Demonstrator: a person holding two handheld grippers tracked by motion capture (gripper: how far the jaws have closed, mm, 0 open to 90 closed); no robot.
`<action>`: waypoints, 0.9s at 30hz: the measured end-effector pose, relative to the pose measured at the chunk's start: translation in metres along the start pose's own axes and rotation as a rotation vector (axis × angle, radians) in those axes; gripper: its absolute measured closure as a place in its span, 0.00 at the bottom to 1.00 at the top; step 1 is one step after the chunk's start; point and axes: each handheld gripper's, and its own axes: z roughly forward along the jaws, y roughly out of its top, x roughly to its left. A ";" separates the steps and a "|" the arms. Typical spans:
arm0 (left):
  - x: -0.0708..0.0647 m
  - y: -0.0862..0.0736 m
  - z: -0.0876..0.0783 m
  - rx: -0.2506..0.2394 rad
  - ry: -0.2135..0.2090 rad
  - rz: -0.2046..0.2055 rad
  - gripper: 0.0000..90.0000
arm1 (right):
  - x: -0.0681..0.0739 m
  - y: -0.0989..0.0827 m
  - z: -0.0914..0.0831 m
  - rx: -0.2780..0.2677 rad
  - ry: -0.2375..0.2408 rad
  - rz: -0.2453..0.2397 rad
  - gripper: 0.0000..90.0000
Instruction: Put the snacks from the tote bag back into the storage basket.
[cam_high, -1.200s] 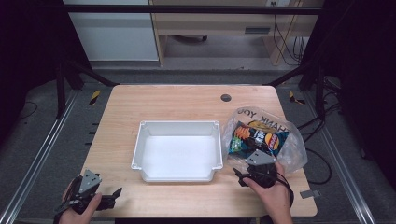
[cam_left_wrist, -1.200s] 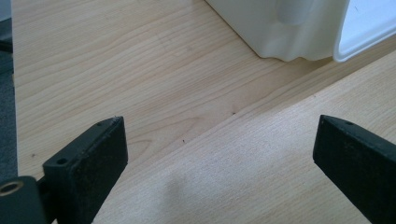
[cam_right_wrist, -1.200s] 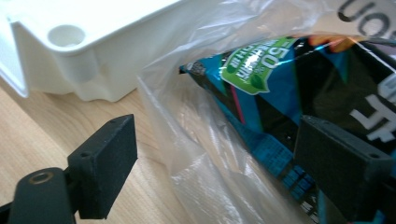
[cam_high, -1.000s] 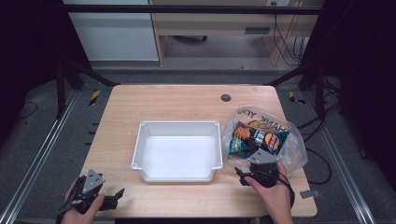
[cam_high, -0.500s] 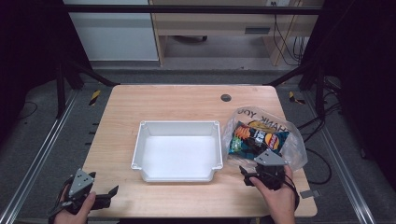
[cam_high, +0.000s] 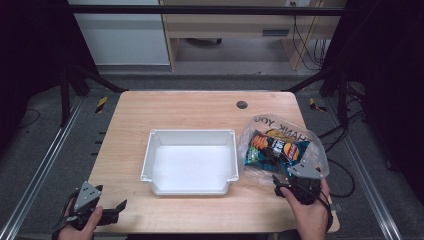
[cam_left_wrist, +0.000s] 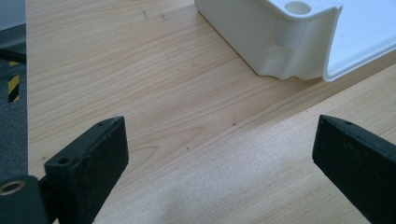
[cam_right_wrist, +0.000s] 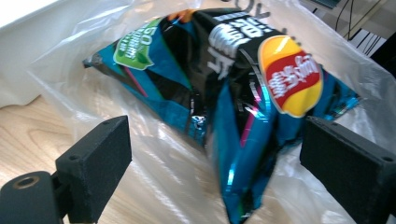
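Two open grippers, white tray between them, chip bag in plastic bag at right.

Left gripper (cam_high: 117, 207) sits at the table's (cam_high: 200, 107) near-left corner, jaws wide, nothing between them, bare wood ahead. White tray (cam_high: 150, 162) in the middle is empty. Right gripper (cam_high: 280, 186), jaws just closing slightly but wide apart, gripping nothing, faces the clear plastic bag (cam_high: 315, 150) holding a blue chip bag (cam_high: 277, 147) just right of the tray.

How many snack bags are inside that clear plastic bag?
2 visible: a blue chip bag nearest the right gripper, and a green-and-orange packet on its tray side. More may be hidden beneath.
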 end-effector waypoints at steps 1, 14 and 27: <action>0.000 -0.001 0.000 -0.001 0.003 -0.003 0.03 | -0.002 0.001 0.000 0.005 0.008 -0.001 0.10; -0.007 0.001 0.004 0.013 -0.004 0.025 0.03 | -0.035 0.037 0.012 0.100 0.110 -0.092 0.08; -0.007 0.003 0.004 0.006 -0.008 0.022 0.03 | -0.055 0.086 0.036 0.161 0.243 -0.177 0.17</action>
